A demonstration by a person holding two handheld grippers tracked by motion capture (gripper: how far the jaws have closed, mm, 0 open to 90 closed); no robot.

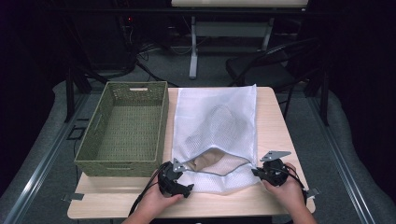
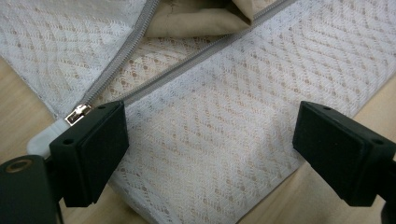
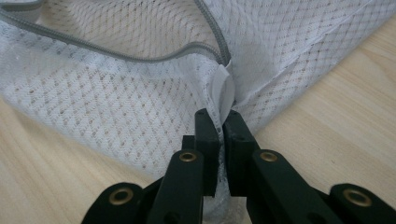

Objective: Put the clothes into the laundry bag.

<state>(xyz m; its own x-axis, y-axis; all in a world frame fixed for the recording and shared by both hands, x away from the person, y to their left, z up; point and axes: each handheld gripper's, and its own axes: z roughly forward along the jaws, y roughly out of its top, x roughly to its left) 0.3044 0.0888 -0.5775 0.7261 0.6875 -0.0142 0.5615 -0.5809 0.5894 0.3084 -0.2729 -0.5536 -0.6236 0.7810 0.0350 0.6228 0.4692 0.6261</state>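
Mesh bag [image 1: 215, 135] flat on table [image 1: 280, 140], zip part open, tan cloth [image 1: 205, 160] w/in. R gripper [image 3: 220, 122] clamped on bag corner, prob. anchoring. L gripper [image 2: 210, 144] wide open over zip pull [image 2: 77, 114], holding nothing.

1. Right gripper [image 3: 223, 123]: jaws closed tight on the corner of the white mesh laundry bag [image 3: 116, 107], pinching the white fabric tab [image 3: 223, 88] at the zipper end.
2. Grey zipper [image 3: 140, 55]: undone, curving away from the tab.
3. Bag rests on the light wooden table [image 3: 336, 116].
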